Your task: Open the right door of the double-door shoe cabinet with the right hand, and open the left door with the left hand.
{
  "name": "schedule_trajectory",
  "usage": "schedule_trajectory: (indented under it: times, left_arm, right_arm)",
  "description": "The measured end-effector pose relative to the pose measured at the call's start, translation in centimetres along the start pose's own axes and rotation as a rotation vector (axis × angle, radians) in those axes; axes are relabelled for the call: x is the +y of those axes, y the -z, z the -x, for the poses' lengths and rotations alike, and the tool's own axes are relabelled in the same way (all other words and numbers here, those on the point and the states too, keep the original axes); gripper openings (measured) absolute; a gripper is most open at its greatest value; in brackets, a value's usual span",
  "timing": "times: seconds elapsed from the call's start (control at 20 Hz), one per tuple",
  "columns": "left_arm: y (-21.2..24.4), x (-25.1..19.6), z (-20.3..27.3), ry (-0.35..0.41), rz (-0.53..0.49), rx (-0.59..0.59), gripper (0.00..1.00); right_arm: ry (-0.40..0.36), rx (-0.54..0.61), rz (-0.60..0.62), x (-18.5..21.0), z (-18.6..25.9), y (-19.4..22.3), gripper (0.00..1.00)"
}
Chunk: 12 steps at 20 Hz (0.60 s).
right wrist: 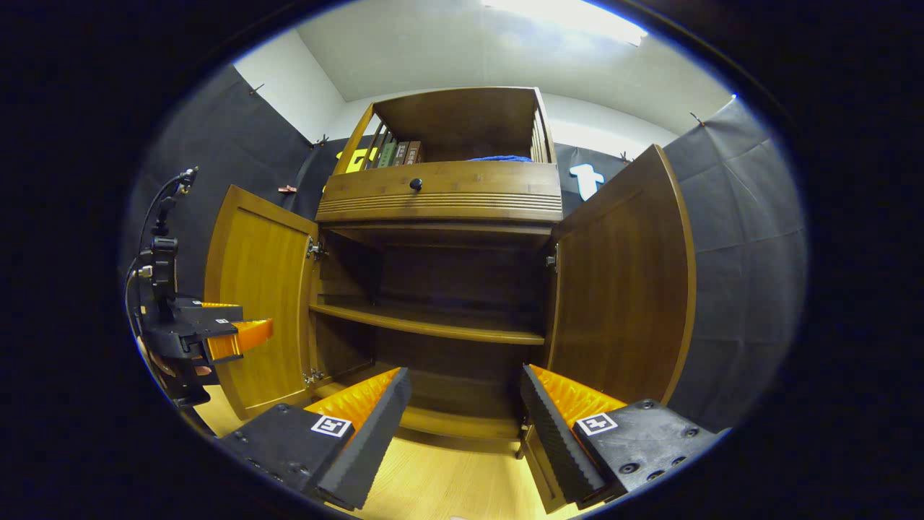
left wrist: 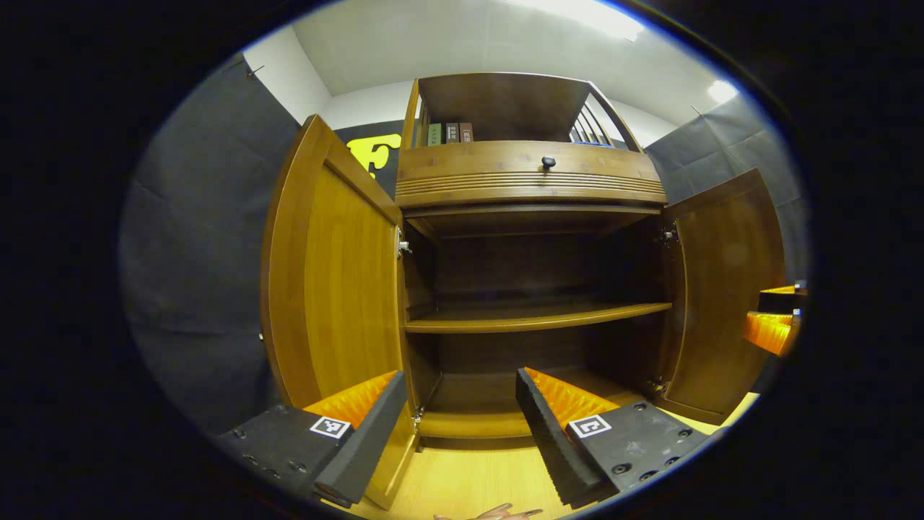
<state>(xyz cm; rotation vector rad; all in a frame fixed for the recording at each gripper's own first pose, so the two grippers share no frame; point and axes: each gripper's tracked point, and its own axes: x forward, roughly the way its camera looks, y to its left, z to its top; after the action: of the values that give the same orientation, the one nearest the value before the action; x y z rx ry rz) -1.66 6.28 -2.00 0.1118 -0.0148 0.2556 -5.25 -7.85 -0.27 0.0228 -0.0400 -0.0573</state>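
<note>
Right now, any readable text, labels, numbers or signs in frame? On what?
None legible.
Upright book spines on the brown wooden cabinet's top shelf: markings too small and blurred.
Square black-and-white marker tags on the gripper bodies: coded patterns, not text.

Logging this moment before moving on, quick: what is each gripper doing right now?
Left gripper: open, holding nothing, beside the opened left door.
Right gripper: open, holding nothing, beside the opened right door.

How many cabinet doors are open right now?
2. The left door is swung wide at the cabinet's left side; the right door is swung wide at its right. The drawer above stays shut.
</note>
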Motion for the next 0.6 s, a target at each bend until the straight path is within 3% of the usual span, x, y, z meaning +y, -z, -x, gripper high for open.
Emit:
schedule_trajectory:
  times: [0.6]
  left_arm:
    - [-1.01, -0.30, -0.17, 0.006, 0.011, -0.014, 0.92]
  right_arm:
    - [-0.022, 0.009, 0.001, 0.92, -0.27, -0.50, 0.97]
